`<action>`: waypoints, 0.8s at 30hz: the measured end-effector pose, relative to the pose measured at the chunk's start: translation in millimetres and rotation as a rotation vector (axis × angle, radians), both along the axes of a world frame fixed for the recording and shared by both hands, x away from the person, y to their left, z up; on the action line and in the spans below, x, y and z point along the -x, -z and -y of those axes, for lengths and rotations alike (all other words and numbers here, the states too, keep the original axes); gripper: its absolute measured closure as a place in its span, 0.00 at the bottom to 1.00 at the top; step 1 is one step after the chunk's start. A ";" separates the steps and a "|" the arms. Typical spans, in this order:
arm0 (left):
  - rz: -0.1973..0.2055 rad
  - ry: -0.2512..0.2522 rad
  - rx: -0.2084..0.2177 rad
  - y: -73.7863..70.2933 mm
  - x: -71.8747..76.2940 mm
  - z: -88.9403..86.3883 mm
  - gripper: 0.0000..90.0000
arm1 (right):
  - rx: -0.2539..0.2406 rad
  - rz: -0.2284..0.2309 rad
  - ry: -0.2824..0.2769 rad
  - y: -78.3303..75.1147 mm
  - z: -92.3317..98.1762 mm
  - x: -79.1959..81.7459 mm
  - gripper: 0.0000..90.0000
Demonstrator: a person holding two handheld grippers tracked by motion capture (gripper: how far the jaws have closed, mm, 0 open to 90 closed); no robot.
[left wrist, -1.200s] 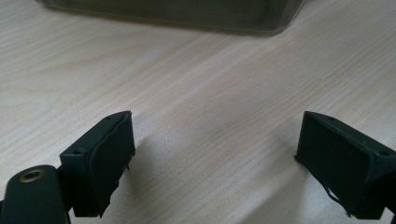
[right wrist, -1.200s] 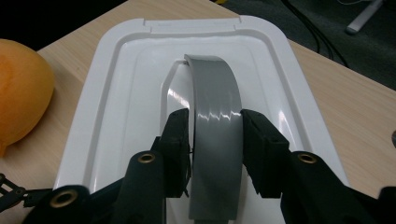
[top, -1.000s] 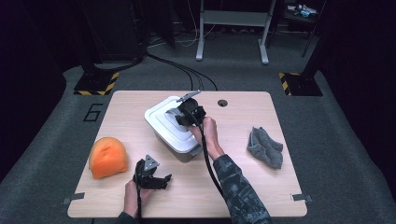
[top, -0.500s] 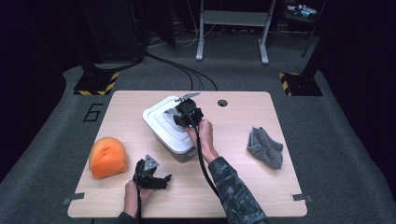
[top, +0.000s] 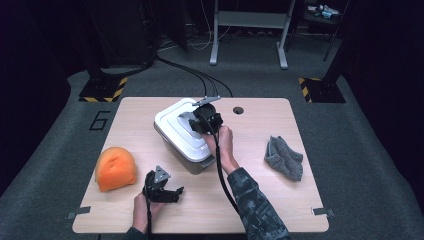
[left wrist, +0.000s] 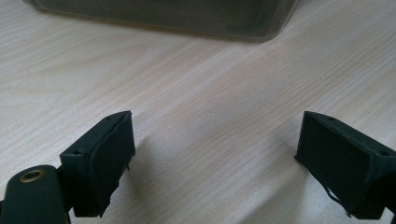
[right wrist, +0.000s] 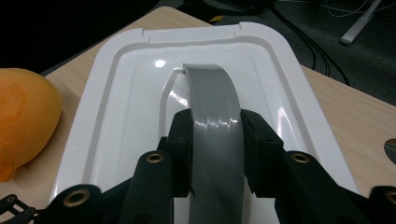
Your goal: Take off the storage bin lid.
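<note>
My right tongs (right wrist: 215,140) clamped the grey arched plastic handle (right wrist: 212,100), which ran away from me along the white lid (right wrist: 116,98); left tongs (left wrist: 219,158) gaped open.

A pale wooden table (top: 300,200) with rounded corners stands on grey carpet (top: 370,165), a small round hole (top: 238,110) near its far edge at about one o'clock. The room around it is dark. Toward twelve o'clock a grey metal stand (top: 250,30) rests on two feet, and black cables (top: 185,70) run across the floor. Yellow-and-black striped plates (top: 102,89) sit at ten and two o'clock. A painted "6" (top: 99,120) marks the carpet at nine o'clock.
</note>
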State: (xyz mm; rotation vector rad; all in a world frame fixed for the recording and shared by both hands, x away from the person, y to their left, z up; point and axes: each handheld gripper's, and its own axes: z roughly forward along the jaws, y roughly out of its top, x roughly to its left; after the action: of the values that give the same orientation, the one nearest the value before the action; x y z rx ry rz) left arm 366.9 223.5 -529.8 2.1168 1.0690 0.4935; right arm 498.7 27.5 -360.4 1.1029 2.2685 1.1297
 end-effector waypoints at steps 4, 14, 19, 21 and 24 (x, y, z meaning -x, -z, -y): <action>-0.001 0.001 0.000 -0.1 0.0 -0.1 0.12 | -0.015 -0.001 0.016 -5.7 4.9 1.4 0.74; -0.002 0.002 -0.001 -0.2 -0.1 -0.2 0.12 | -0.021 0.019 0.031 -16.4 20.9 0.1 0.74; -0.002 0.001 0.000 -0.2 0.0 -0.1 0.12 | -0.024 0.032 0.039 -20.6 29.9 -1.9 0.74; -0.002 0.001 0.000 -0.2 0.0 -0.1 0.12 | -0.021 0.043 0.038 -22.0 34.2 -3.2 0.74; -0.002 0.001 -0.001 -0.2 0.0 -0.1 0.12 | -0.024 0.043 0.049 -23.8 40.3 -4.0 0.74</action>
State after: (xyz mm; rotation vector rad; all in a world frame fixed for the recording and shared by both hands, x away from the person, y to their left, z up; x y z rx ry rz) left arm 366.9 223.6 -529.6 2.1190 1.0685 0.4916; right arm 502.6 -12.8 -336.7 1.1269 2.1887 1.1530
